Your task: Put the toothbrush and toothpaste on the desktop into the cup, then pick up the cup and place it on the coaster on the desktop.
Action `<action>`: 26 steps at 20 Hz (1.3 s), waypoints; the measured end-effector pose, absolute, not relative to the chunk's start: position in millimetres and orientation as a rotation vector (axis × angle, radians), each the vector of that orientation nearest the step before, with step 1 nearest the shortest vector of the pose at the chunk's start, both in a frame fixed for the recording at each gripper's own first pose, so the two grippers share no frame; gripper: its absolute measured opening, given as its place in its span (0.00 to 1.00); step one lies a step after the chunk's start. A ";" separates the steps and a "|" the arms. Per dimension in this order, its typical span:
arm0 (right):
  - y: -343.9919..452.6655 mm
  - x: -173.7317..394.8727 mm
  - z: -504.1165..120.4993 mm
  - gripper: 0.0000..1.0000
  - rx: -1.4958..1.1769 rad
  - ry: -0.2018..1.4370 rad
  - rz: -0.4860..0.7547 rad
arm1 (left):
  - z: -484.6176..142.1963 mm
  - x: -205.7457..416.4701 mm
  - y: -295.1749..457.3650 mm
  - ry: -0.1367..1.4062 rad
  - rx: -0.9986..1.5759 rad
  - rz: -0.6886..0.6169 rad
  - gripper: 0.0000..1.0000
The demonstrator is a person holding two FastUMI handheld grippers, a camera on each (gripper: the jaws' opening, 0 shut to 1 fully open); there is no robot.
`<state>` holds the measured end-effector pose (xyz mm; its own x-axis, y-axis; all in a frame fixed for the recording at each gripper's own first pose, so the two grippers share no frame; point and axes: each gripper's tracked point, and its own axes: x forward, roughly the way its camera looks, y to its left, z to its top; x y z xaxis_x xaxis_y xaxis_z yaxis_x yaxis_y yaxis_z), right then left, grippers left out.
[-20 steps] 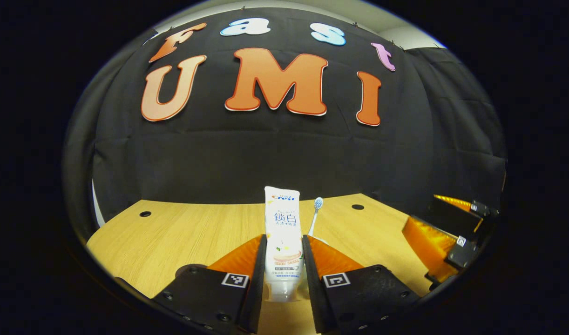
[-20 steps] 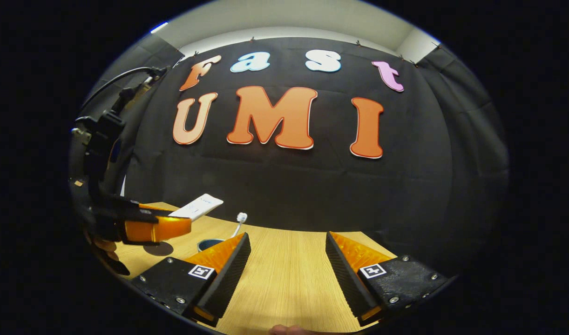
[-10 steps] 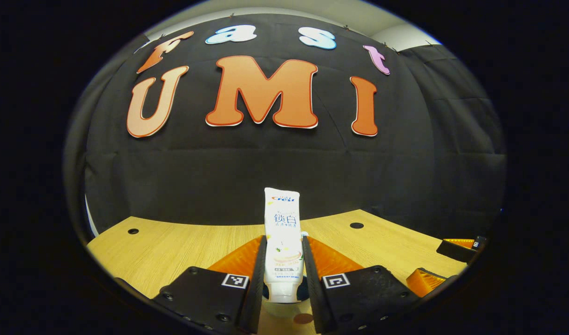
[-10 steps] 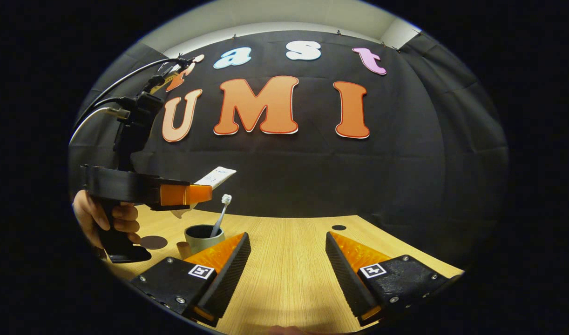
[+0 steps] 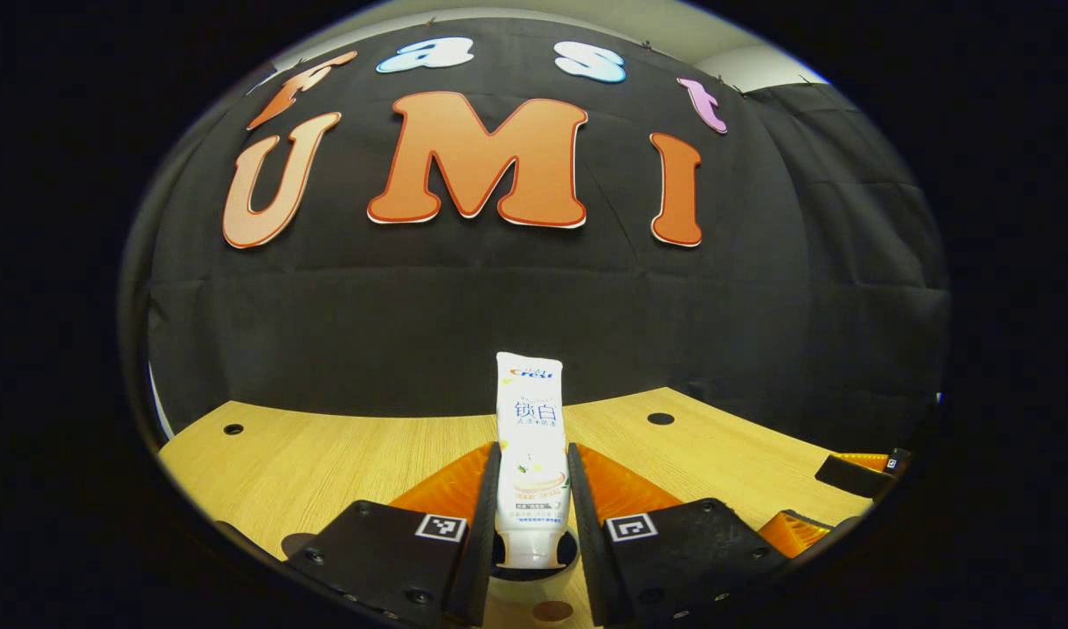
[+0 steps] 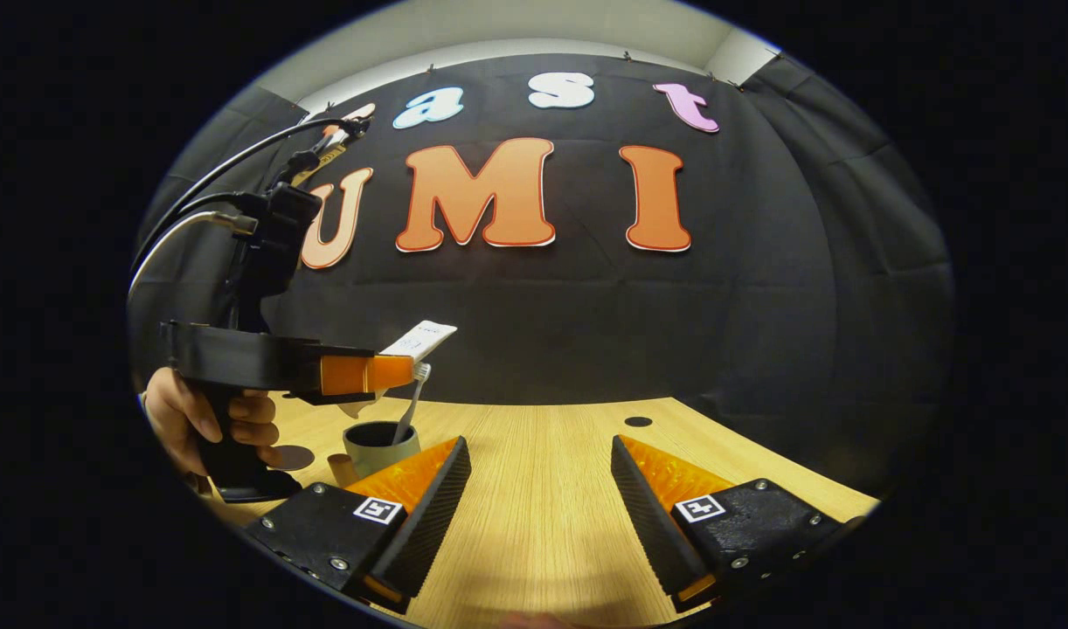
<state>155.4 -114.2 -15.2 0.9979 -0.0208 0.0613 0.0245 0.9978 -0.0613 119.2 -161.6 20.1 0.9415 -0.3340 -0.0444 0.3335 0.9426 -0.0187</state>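
Observation:
My left gripper [image 5: 534, 449] is shut on the white toothpaste tube [image 5: 530, 397], which stands up between its fingers. Just under the tube's lower end lies the cup's rim [image 5: 521, 587]. In the right gripper view the left gripper [image 6: 368, 374] hangs above the grey cup [image 6: 378, 445], holding the toothpaste [image 6: 422, 338] tilted over it. The toothbrush [image 6: 412, 404] leans in the cup, head up. A dark round coaster [image 6: 293, 457] lies on the desk left of the cup. My right gripper [image 6: 538, 515] is open over bare desk, nothing between its fingers.
A small brown cylinder [image 6: 342, 469] stands beside the cup. A hand [image 6: 211, 421] grips the left gripper's handle. The wooden desk [image 6: 543, 489] has round holes near its back edge [image 6: 637, 421]. The right gripper [image 5: 849, 485] shows at the far right of the left gripper view.
The left gripper has carried the toothpaste up and over the cup, and the tube now hides the toothbrush in its own view. The right gripper has stayed open and nearly still.

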 end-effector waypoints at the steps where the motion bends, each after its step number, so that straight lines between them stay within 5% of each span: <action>1: -114.7 155.9 -15.2 0.98 -0.059 -0.060 -0.024 | 19.1 117.9 -162.4 0.054 -0.014 -0.345 0.43; 15: -106.7 152.2 -7.5 0.98 -0.045 -0.044 -0.020 | 21.1 105.9 -158.4 0.061 -0.028 -0.361 0.49; 19: -87.7 148.6 -3.3 0.98 -0.089 -0.028 0.005 | 21.8 98.9 -148.0 0.056 -0.039 -0.346 0.83; 26: -48.8 151.8 -10.1 0.98 -0.131 0.061 0.051 | 27.5 91.1 -114.6 0.015 -0.015 -0.283 0.98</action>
<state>151.8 -48.8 -10.1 0.9968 0.0471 -0.0644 -0.0552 0.9901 -0.1291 91.1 -114.6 27.5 0.9601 -0.2793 -0.0125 0.2790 0.9601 -0.0167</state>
